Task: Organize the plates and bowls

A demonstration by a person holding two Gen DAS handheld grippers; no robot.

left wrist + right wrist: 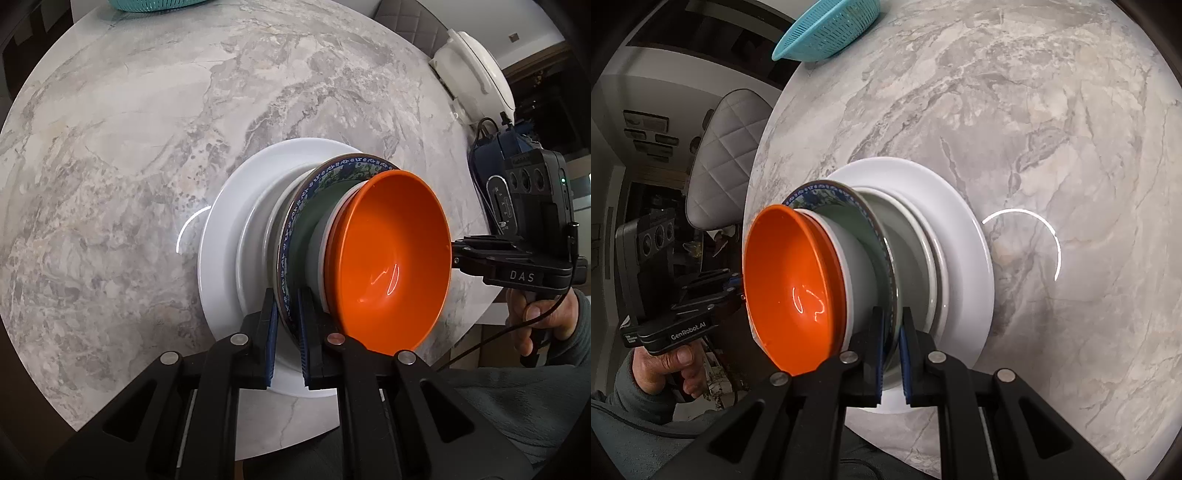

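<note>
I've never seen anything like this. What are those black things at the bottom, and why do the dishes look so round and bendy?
Those black things are tongs that a person holds, one in each hand. Each has a small camera looking along its fingers, and that lens bends the picture. One picture comes from the left tongs, the other from the right tongs. Both are shut on opposite edges of a blue patterned plate. On that plate sits an orange bowl nested in a white bowl. Below is a big white plate on the marble table. A teal strainer sits far off.
</note>
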